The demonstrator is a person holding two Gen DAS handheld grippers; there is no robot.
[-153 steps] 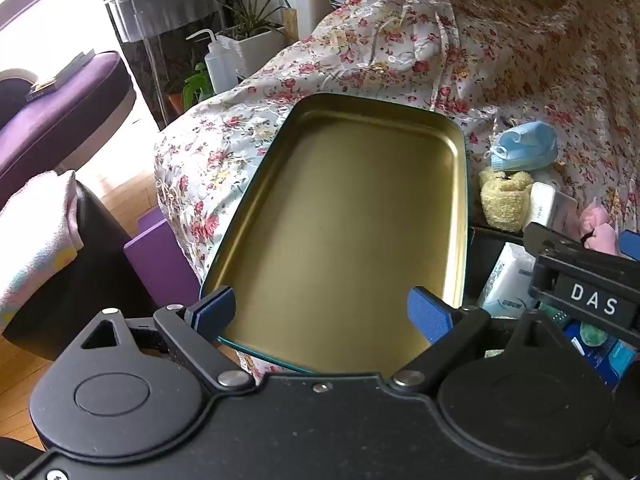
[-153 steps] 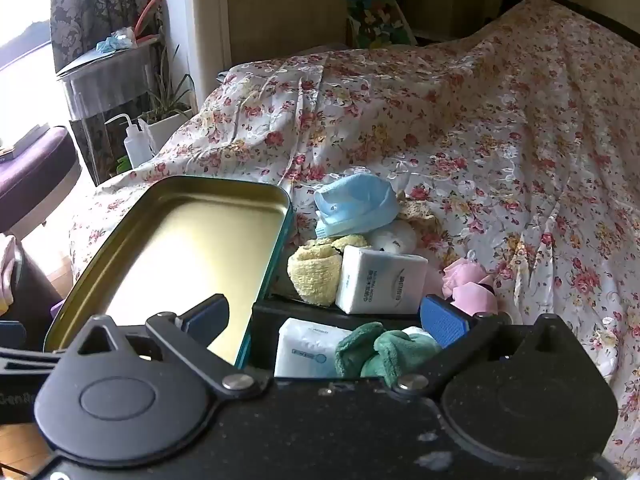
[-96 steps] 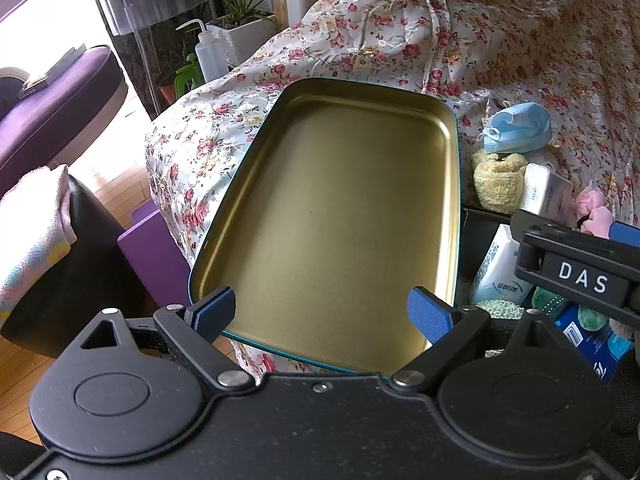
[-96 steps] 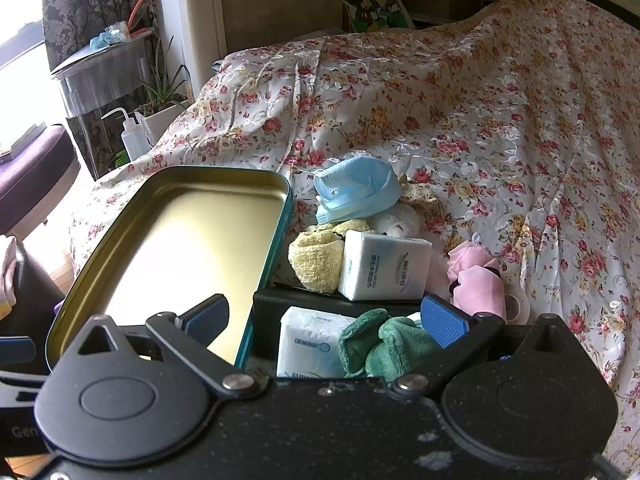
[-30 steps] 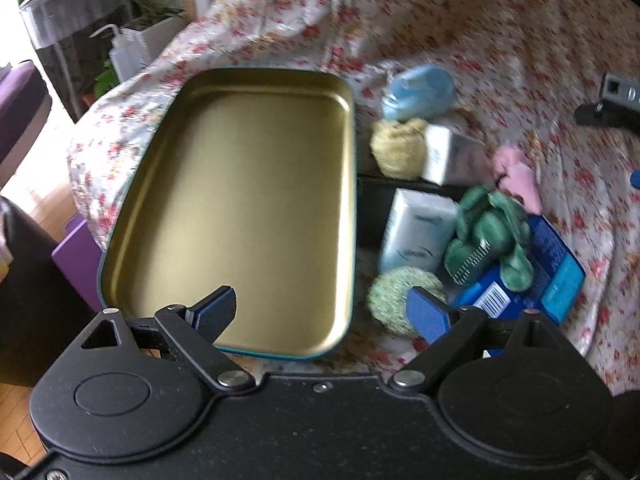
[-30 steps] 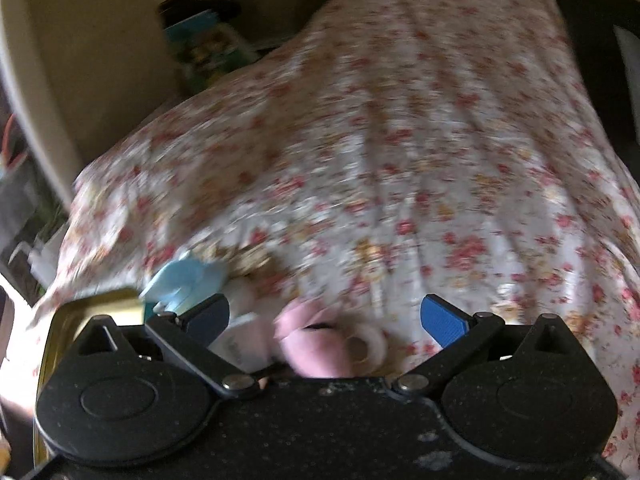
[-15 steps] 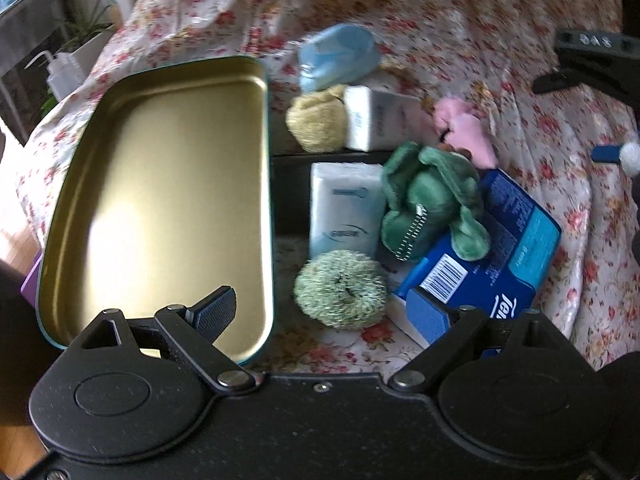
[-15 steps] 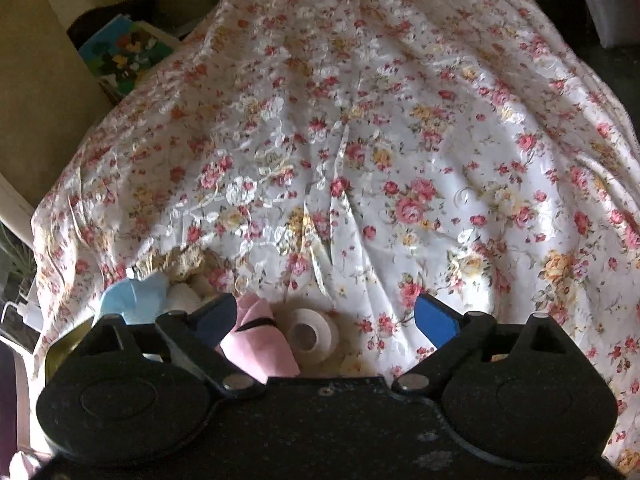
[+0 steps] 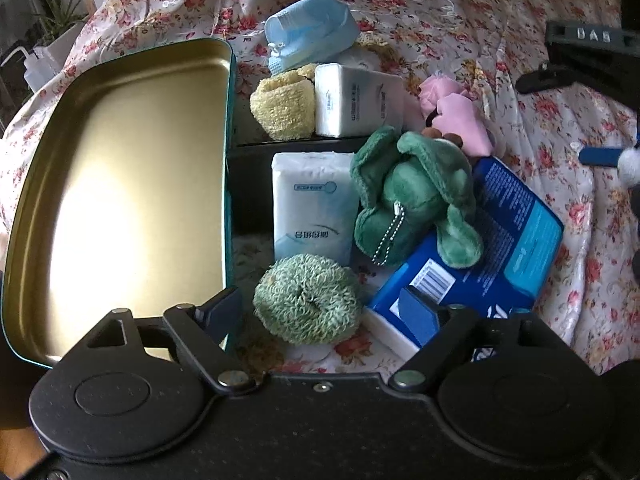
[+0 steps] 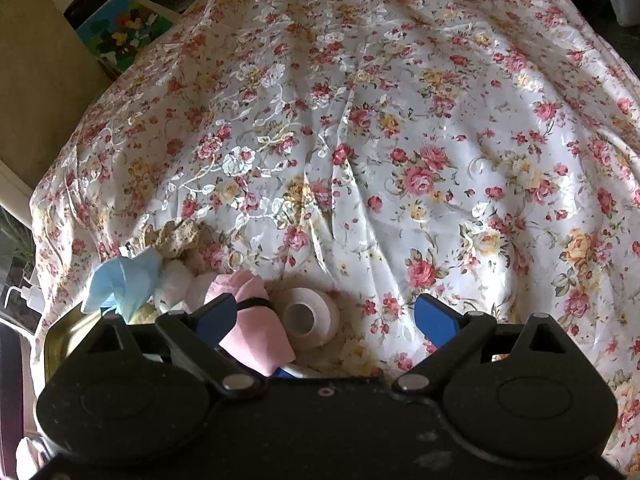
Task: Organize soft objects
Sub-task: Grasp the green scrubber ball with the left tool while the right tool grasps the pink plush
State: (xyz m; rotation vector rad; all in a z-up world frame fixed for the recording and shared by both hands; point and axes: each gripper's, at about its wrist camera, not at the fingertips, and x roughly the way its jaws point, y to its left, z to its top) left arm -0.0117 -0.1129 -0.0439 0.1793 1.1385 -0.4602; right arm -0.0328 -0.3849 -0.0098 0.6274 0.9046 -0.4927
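From the left wrist, the left gripper has just been narrowing its jaws, which remain spread and pinch nothing, with a shaggy green scrunchie lying between them on the floral bedspread. Beside it sit a gold-lined metal tray with a teal rim, a glossy white tissue pack, a plush green toy with a ball chain, and a blue carton bearing a barcode.

From the right wrist, the right gripper is spread wide and empty over a pink cloth bundle and a white tape roll.
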